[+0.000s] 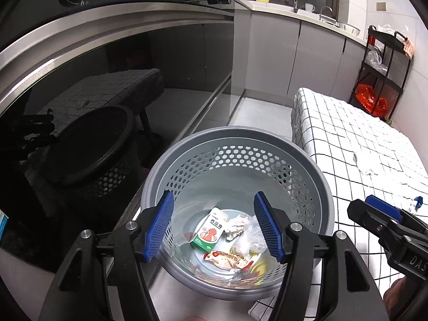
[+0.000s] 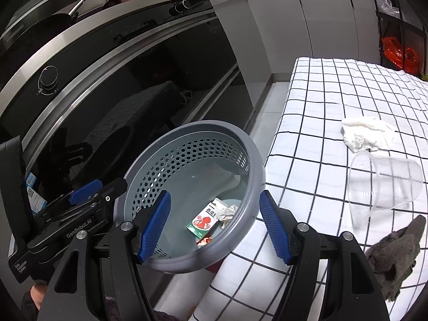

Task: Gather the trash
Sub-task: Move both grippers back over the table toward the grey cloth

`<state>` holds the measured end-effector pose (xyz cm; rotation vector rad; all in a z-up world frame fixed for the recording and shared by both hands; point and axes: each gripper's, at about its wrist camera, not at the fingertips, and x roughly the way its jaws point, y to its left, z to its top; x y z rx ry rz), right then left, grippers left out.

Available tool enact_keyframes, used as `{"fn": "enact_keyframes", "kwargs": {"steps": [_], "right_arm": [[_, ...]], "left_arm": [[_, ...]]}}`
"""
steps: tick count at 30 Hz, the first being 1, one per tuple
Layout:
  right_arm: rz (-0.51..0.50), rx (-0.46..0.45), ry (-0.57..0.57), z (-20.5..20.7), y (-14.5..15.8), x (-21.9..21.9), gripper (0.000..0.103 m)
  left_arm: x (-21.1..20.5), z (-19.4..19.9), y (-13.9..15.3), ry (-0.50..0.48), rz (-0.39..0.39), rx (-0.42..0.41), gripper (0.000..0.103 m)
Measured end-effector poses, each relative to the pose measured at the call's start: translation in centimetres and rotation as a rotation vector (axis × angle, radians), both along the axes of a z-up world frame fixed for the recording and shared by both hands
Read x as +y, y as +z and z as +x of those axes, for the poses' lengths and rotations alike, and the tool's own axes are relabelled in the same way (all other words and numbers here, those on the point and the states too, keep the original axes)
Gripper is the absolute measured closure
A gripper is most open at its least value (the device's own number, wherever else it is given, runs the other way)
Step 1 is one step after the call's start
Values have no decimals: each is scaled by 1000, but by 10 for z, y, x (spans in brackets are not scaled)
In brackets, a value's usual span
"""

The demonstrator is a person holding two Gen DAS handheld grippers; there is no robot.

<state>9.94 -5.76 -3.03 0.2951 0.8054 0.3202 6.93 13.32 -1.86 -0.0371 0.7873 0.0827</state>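
Grey perforated trash basket [image 1: 238, 144] sits on the floor btwn the dark oven front [image 1: 107, 80] and the table w/ the white grid-check cloth [image 2: 334, 101], its rim right beside the cloth edge. Inside, at the bottom: a small green-and-white carton [image 1: 208, 232], a crumpled paper wad [image 1: 236, 226] touching it, a clear plastic bag [image 1: 251, 242] and a red-and-white wrapper [image 1: 228, 260] lying nearest. Left gripper [image 1: 214, 227] hangs over the basket mouth, tilted down, blue pads well apart, nothing btwn them but the view into the bin. Right gripper [image 2: 214, 227] is over the basket's table-side rim, jaws also spread wide, nothing gripped; the rim runs btwn the pads w/o being pinched. Still on the cloth: a crumpled white tissue [image 2: 367, 133], a clear plastic cup [image 2: 385, 184] lying on its side just beside it, and a dark grey rag [image 2: 393, 254] near the table's closer edge.
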Motion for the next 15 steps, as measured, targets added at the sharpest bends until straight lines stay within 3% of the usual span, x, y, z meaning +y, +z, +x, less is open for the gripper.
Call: {"fn": "enact_keyframes", "kwargs": {"steps": [15], "right_arm": [[-24,-23,-49,-21,10,-28,36]], "left_arm": [[-26,-9,4,-55,3,-29,36]]}}
